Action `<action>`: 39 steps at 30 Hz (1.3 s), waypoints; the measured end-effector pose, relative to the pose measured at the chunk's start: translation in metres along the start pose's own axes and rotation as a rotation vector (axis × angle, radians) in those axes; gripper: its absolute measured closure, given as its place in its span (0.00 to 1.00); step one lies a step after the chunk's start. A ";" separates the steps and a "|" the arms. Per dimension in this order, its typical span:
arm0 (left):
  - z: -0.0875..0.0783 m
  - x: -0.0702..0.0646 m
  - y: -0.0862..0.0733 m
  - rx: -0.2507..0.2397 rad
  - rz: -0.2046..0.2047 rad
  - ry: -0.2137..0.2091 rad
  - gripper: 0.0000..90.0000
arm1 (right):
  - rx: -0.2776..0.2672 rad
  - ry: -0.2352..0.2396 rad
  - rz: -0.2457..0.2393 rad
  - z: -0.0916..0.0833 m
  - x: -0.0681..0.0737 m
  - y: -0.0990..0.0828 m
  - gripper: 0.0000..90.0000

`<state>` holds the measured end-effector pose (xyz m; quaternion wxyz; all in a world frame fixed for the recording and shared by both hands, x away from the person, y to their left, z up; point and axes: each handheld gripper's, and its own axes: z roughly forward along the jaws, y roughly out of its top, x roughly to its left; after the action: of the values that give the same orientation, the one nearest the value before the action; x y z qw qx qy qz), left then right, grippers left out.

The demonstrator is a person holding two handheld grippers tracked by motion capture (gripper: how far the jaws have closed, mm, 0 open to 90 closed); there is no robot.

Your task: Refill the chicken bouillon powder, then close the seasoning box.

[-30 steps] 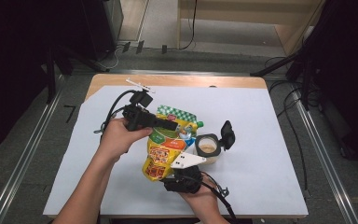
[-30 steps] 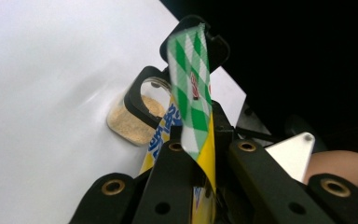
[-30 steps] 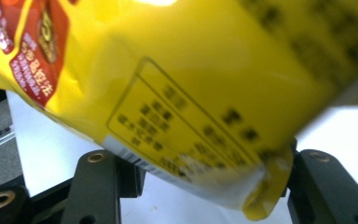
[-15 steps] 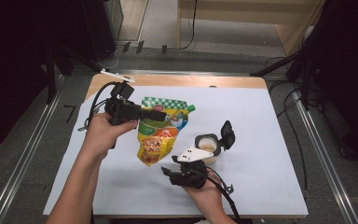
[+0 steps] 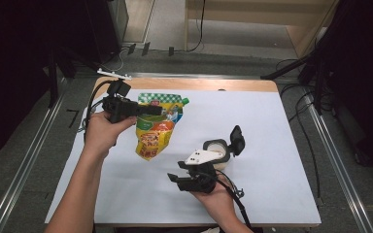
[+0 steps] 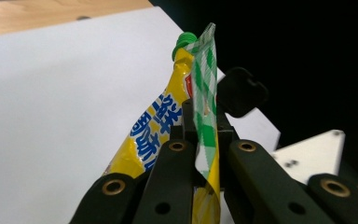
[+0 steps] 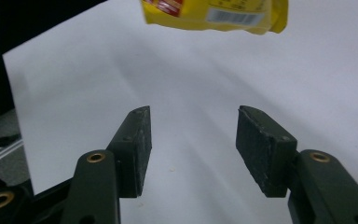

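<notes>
A yellow pouch point(image 5: 151, 138) with a green checked top and a green cap point(image 6: 185, 39) hangs over the left part of the white sheet point(image 5: 272, 121). My left gripper point(image 5: 158, 109) is shut on the pouch's top edge; in the left gripper view the gripper point(image 6: 200, 135) pinches the checked strip point(image 6: 205, 98) flat between its jaws. My right gripper point(image 5: 175, 172) sits low near the front edge, open, with nothing between its pads point(image 7: 191, 140). The pouch's bottom edge point(image 7: 214, 14) shows above and beyond its jaws.
A small white cup point(image 5: 217, 148) with a black flip lid point(image 5: 236, 141) standing open sits just right of the right gripper. Bare wood of the table point(image 5: 209, 85) runs along the far edge. Cables lie on the floor around it.
The left gripper has carried the pouch to the left and toward the far side, away from the right gripper. The right gripper has stayed in place.
</notes>
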<state>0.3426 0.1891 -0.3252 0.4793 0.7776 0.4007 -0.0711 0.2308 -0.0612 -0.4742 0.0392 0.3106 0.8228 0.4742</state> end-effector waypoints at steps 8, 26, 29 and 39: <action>0.019 0.022 0.002 -0.032 0.018 0.085 1.00 | 0.021 0.047 0.015 -0.007 -0.003 0.003 0.52; 0.022 0.051 -0.024 -0.022 -0.033 0.069 0.97 | 0.024 0.054 0.019 -0.014 -0.010 0.008 0.52; 0.019 0.050 -0.029 -0.021 -0.029 0.062 0.97 | 0.018 0.058 0.017 -0.015 -0.011 0.010 0.52; 0.013 0.046 -0.041 -0.009 -0.034 0.048 0.94 | 0.025 0.067 0.017 -0.015 -0.015 0.015 0.52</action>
<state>0.3486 0.2127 -0.3832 0.4720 0.7698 0.4257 -0.0589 0.2449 -0.0755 -0.4578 0.0037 0.3020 0.8270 0.4743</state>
